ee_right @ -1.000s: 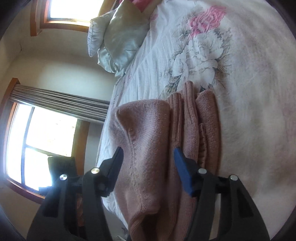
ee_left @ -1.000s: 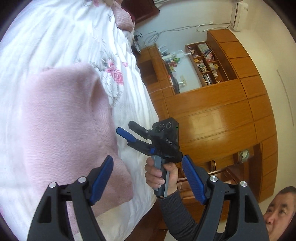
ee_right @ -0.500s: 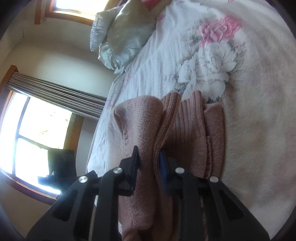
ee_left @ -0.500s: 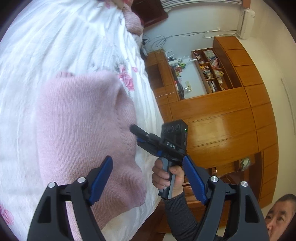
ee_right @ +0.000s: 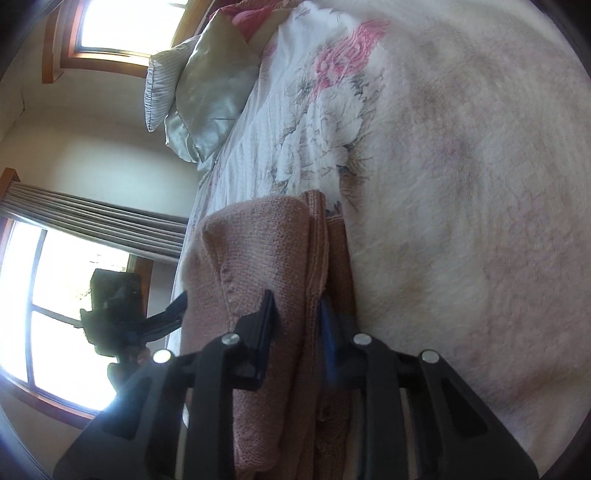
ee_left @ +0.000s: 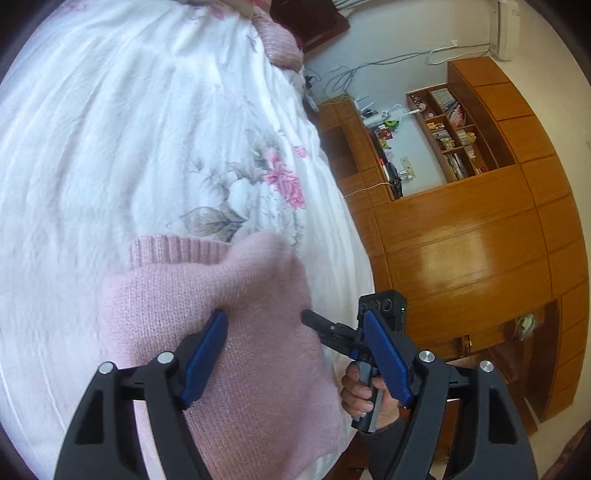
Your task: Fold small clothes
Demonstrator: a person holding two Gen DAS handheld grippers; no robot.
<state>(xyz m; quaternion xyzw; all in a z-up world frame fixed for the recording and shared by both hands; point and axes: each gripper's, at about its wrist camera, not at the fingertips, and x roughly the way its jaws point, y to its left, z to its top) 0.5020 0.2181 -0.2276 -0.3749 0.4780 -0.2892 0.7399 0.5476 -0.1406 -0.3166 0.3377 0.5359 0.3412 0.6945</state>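
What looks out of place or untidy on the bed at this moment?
Nothing is damaged or spilled. The pink sweater lies bunched near the edge of the bed, its layers uneven, as expected mid-fold. The right gripper is closed on a fold; the left gripper is open.

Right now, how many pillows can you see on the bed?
2: a pale satin pillow at the head of the bed, and a red one partly hidden behind it. Others may be hidden.

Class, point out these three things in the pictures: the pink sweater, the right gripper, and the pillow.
pink sweater (ee_left: 229,317), left wrist view, on its knitted upper layer.
right gripper (ee_right: 295,325), right wrist view, midway between fingertips clamped on the fabric.
pillow (ee_right: 207,99), right wrist view, on its shiny face.
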